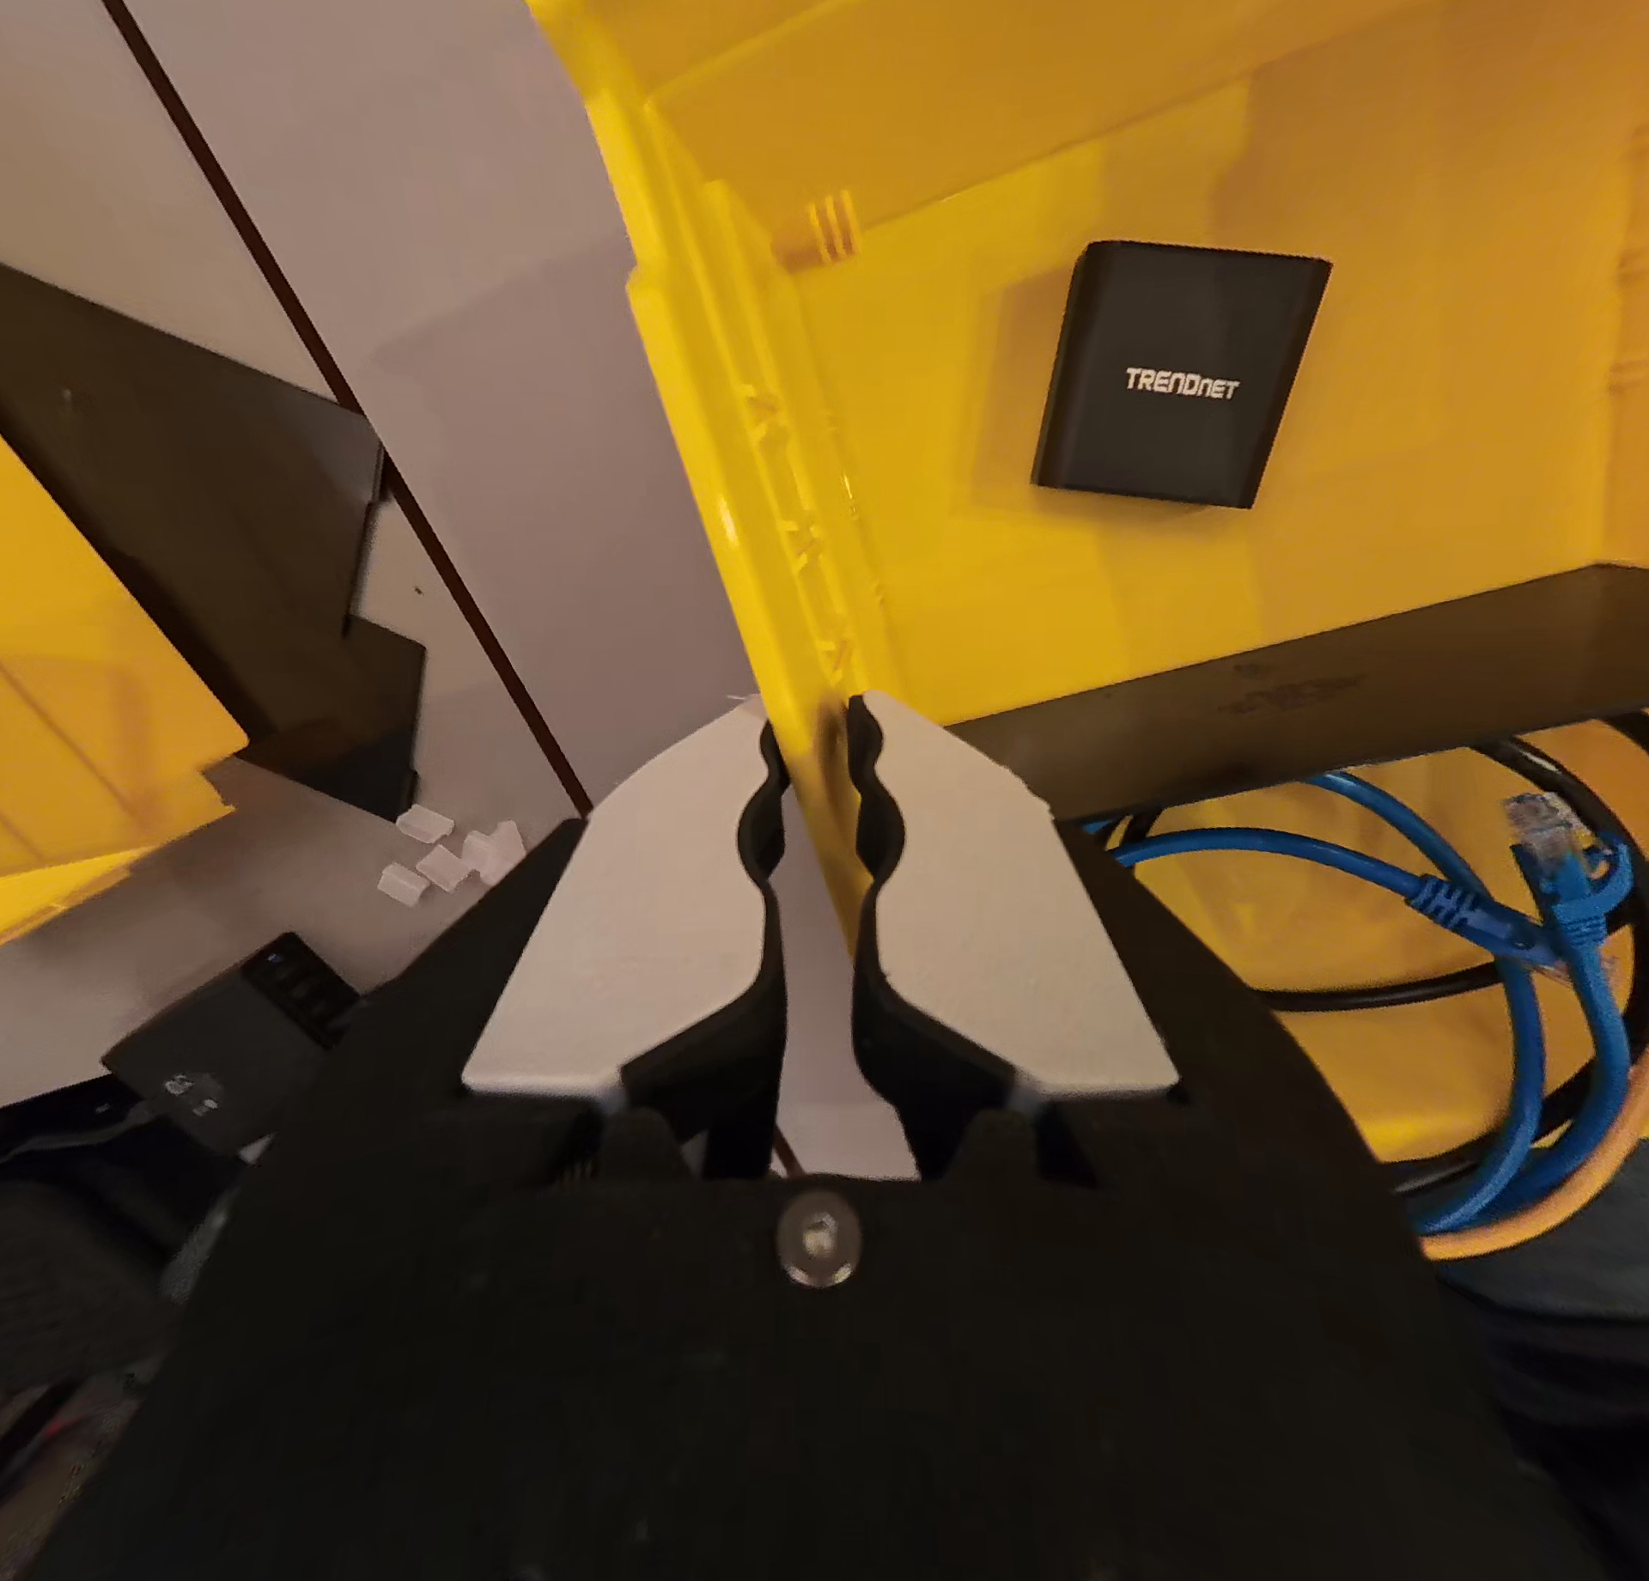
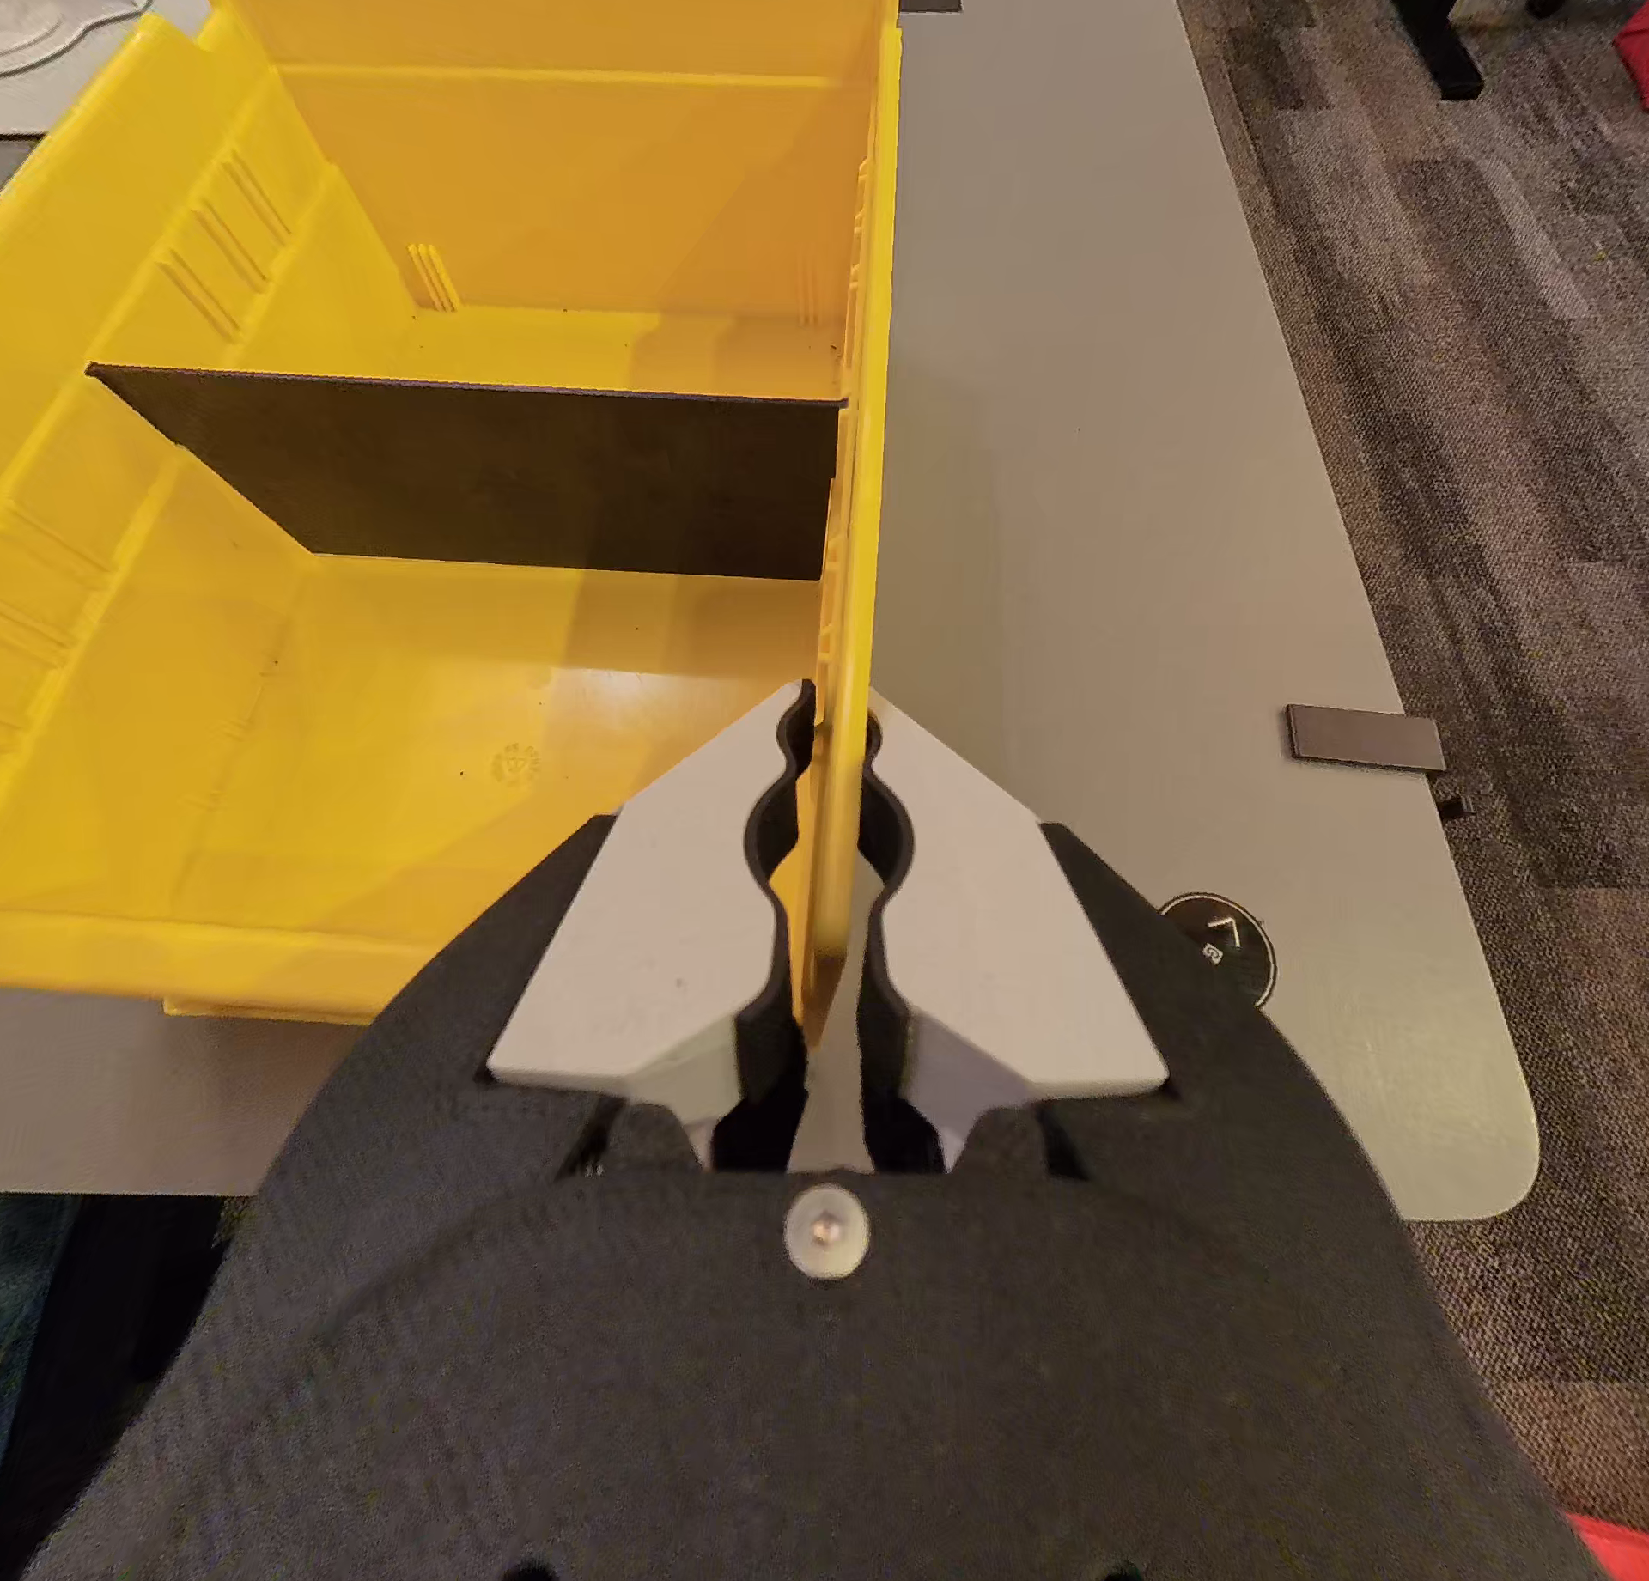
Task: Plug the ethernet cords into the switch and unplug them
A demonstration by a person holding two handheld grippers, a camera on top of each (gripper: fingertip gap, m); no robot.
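Both tongs are clamped on walls of yellow bins, not on any cord. The left tongs (image 1: 816, 780) are narrow, pinching the side wall of a yellow bin (image 1: 1026, 111) that holds the task's things. The right tongs (image 2: 841, 771) are likewise narrow, gripping the right wall of a yellow bin (image 2: 553, 164) resting on the grey desk (image 2: 1115, 467). Whether these are two walls of one bin or two separate bins I cannot tell; no cords or box show in the right wrist view.

Taking the black divider (image 1: 1338, 673) in the left wrist view as the landmark: beyond it, a small black box (image 1: 1178, 374), probably the switch, lies flat on the bin floor with nothing plugged into it that I can see. On the near side of the divider sits a tangle of blue ethernet cords (image 1: 1338, 878) with a black cable (image 1: 1294, 998), and at least one clear plug end (image 1: 1530, 824) sticks up free. Left of the bin, outside it, a few small clear caps (image 1: 446, 851) lie on the desk, as does another black device (image 1: 232, 1038).

By my reading the task has hardly begun: no cord is in the tongs, none is seated in the switch, and both plugging and unplugging remain. The bin seems to be only being positioned.
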